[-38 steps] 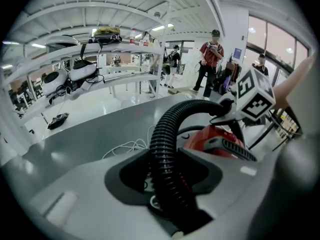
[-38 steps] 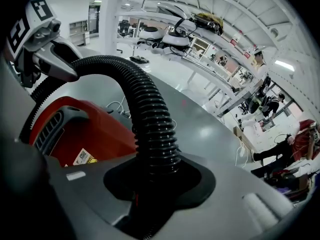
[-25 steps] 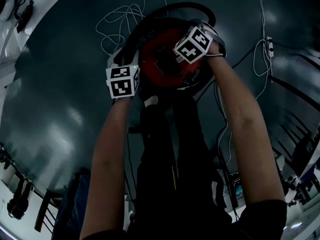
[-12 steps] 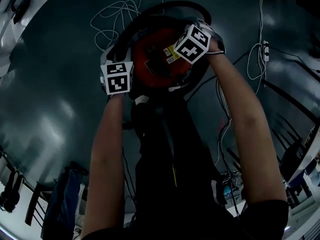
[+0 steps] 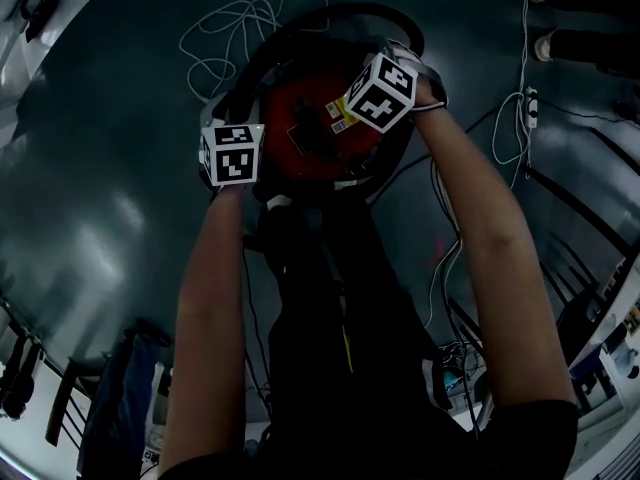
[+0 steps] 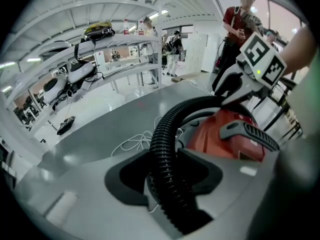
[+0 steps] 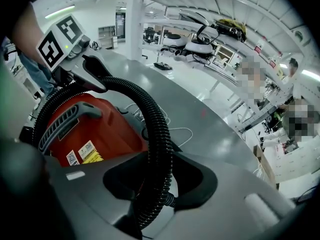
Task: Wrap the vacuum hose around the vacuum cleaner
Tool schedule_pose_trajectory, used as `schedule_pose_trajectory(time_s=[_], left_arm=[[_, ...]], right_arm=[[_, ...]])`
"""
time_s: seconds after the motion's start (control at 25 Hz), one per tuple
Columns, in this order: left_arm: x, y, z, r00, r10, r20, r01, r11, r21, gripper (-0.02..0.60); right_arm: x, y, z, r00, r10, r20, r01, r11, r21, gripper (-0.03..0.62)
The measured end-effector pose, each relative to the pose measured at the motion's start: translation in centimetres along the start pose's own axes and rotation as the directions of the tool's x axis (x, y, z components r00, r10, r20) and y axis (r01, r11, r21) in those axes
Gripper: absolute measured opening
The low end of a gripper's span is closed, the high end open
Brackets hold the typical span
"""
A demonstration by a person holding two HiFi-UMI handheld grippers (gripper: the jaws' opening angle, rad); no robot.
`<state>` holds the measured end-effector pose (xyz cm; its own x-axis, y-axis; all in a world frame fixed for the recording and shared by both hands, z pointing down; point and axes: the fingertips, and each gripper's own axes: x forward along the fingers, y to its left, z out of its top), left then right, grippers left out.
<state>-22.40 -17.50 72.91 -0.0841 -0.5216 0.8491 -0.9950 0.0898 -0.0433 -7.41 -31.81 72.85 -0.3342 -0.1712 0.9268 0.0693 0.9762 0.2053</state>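
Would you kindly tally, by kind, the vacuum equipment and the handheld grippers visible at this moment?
Vacuum cleaner, red: 1
Hose, black and ribbed: 1
Grippers: 2, the left gripper shut on the hose, the right gripper with jaws that have just closed further on the hose between them
Total: 4

Blocked between left tongs [image 6: 166, 176] and right tongs [image 7: 156, 180] by red vacuum cleaner [image 5: 318, 128]. Both jaw gaps filled by ribbed vacuum hose [image 6: 162, 134], right jaws just closing further on it. Beyond left tongs, loose white cable [image 5: 215, 38]; outward of each, open floor [image 5: 110, 168].
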Motion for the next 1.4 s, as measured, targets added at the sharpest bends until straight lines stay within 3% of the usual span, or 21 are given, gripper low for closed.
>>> schedule_pose_trajectory(time_s=[0.28,0.48,0.64,0.92,1.4], left_arm=[[-0.1,-0.7,1.1,0.999,-0.004,0.045,-0.002,0.991,0.133,0.193],[-0.2,-0.8,2.0,0.997,-0.005,0.072,-0.005,0.990,0.141,0.204],[0.5,-1.1,1.4,0.999,0.003,0.036,-0.009,0.984,0.177,0.178],[1.9,-0.1,-0.9,0.999,0.023,-0.042,-0.016,0.989,0.148,0.167],[3.2,0.1,-2.9,0.998,-0.010,-0.057,0.017,0.991,0.130,0.163]], right_arm=[[0.6,-0.5,0.1,1.000,0.026,0.012,-0.027,0.998,0.061,0.149],[1.0,-0.8,-0.1,0.999,0.040,0.010,-0.041,0.995,0.094,0.149],[1.4,-1.0,0.0,0.999,0.049,0.018,-0.051,0.994,0.100,0.147],[2.7,-0.7,1.4,0.996,0.087,0.035,-0.089,0.994,0.061,0.147],[5.3,-0.4,2.3,0.991,0.131,0.018,-0.132,0.990,0.051,0.155]])
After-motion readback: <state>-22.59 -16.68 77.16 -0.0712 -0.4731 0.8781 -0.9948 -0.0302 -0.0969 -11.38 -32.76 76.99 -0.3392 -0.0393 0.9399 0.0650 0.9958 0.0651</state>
